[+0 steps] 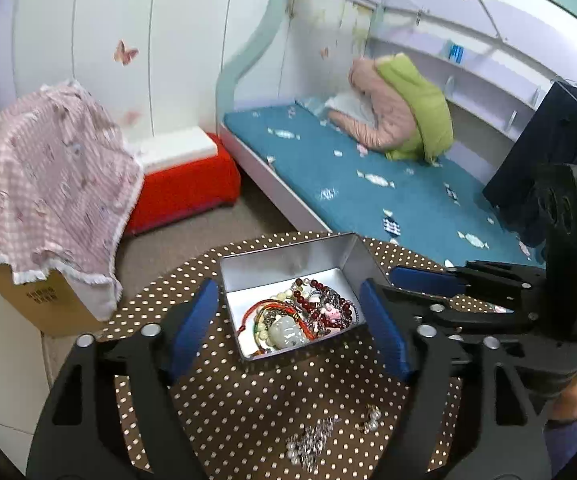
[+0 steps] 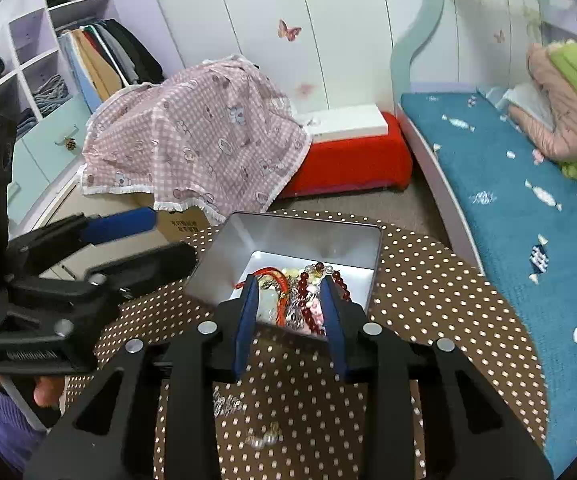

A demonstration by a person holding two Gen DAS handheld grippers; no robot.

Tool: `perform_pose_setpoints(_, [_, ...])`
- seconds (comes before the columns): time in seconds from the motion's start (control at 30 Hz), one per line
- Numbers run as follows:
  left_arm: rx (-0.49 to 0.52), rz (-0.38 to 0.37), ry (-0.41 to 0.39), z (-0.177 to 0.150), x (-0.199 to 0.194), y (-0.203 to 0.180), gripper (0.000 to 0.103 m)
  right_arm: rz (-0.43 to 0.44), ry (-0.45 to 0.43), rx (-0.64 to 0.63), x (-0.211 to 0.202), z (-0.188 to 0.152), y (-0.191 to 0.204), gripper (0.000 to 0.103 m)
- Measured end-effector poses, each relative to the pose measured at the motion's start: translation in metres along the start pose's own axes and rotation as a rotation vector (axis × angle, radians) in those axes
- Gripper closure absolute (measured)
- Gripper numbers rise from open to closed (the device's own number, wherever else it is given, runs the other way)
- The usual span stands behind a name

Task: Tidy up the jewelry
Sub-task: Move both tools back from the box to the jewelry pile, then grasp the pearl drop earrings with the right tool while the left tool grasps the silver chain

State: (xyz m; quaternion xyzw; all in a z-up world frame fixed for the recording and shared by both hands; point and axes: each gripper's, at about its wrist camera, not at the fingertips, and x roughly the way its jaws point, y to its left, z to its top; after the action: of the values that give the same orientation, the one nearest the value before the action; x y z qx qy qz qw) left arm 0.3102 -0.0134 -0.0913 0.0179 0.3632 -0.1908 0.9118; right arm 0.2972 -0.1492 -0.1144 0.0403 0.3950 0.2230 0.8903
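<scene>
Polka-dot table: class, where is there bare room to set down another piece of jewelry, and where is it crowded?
The polka-dot table is bare between the metal tin and the silver chain with its neighbouring pearl earrings; also left of the tin, toward the table edge. The tin's near half is crowded with the beads and jade pendant; its far half is bare.

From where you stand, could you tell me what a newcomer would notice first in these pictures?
The open metal tin in the middle of the polka-dot table, heaped with a tangle of beads and cords, draws the eye first. Two loose sparkly pieces lie on the cloth nearer the cameras. Behind, a red box sits on the floor beside the blue bed.
</scene>
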Motion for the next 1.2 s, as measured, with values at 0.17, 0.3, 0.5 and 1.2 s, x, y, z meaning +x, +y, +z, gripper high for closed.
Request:
perform_pose_setpoints(0.17, [-0.005, 0.031, -0.069, -0.024, -0.038, 0.001, 0.014, -0.026, -0.048, -0.034, -0.032, -0.019, 0.012, 0.057])
perform_pose_setpoints(0.3, [0.011, 0.086, -0.072, -0.059, -0.049, -0.002, 0.014, -0.06, -0.054, -0.058, -0.043, -0.045, 0.021, 0.052])
perform_pose_setpoints(0.5, [-0.01, 0.123, -0.027, -0.112, -0.036, -0.007, 0.014, -0.116, -0.016, -0.064, -0.033, -0.089, 0.024, 0.049])
perform_pose_setpoints(1.2, [0.069, 0.114, 0.171, -0.159, 0.023, -0.03, 0.065, -0.088, 0.068, 0.009, -0.011, -0.13, 0.009, 0.044])
